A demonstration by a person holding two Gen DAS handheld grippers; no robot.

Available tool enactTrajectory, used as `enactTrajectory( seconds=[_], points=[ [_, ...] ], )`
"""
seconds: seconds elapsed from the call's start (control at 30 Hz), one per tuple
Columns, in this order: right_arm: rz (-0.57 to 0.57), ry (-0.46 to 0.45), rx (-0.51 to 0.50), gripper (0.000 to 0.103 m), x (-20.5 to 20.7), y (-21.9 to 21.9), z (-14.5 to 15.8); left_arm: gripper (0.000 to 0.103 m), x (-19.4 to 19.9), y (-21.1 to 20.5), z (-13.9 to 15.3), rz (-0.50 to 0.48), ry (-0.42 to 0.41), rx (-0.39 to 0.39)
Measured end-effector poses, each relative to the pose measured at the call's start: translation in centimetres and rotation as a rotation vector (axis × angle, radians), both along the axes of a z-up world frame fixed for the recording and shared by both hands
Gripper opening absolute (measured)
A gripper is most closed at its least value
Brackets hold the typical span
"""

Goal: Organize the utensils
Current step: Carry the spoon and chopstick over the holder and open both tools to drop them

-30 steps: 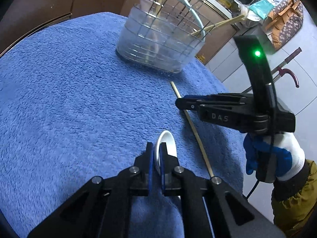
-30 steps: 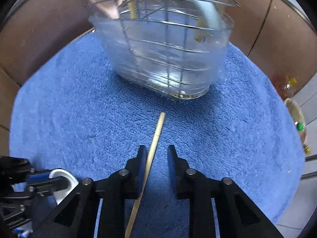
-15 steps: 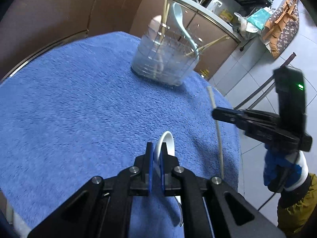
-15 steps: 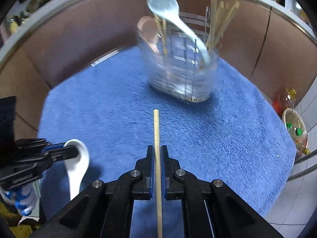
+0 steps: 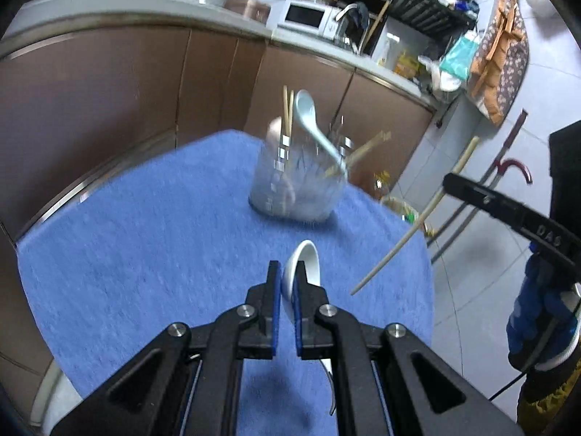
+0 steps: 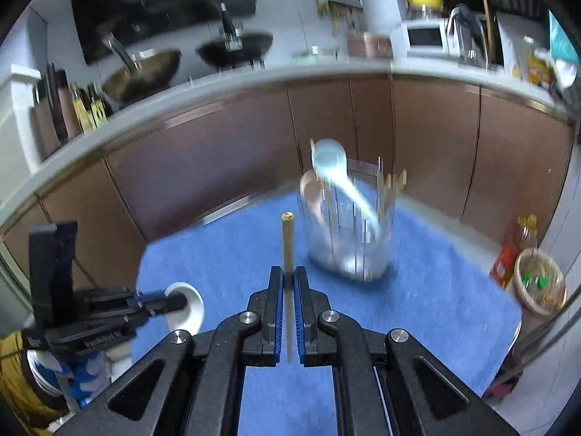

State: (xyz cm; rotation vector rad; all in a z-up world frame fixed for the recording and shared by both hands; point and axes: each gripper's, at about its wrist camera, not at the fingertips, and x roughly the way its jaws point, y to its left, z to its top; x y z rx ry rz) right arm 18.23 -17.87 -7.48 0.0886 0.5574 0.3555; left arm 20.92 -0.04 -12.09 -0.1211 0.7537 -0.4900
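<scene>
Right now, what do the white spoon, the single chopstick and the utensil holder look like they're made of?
White spoon: likely glazed ceramic; thick, smooth, glossy rim, though melamine is possible.
Chopstick: looks like bamboo or wood; pale tan, matte, faint grain along it.
Utensil holder: seemingly shiny metal wire around a clear plastic cup; bright thin bars, see-through wall, but motion blur leaves this unsure.

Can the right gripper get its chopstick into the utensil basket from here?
Probably yes: the right gripper grips the chopstick above the blue towel, with nothing between it and the utensil basket.
</scene>
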Motion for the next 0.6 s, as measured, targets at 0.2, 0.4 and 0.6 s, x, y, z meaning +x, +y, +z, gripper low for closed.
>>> enactTrajectory(
  seconds=[0.2, 0.4, 0.6],
  points=[
    [-0.032, -0.147, 0.012, 0.006, 1.1, -0.2, 5.1, 0.005, 3.9, -0.3, 4.8, 0.076, -0.102, -0.061],
    [-0.083, -0.22, -0.008, 0.006, 4.9, -0.7, 7.4, 0.005, 9.9, -1.2, 8.3, 0.203, -0.187, -0.111],
    [-0.107, -0.221, -0.015, 0.006, 8.7, -1.4, 6.5, 0.005, 15.4, -3.2, 8.5, 0.34, -0.243, -0.141]
  ],
)
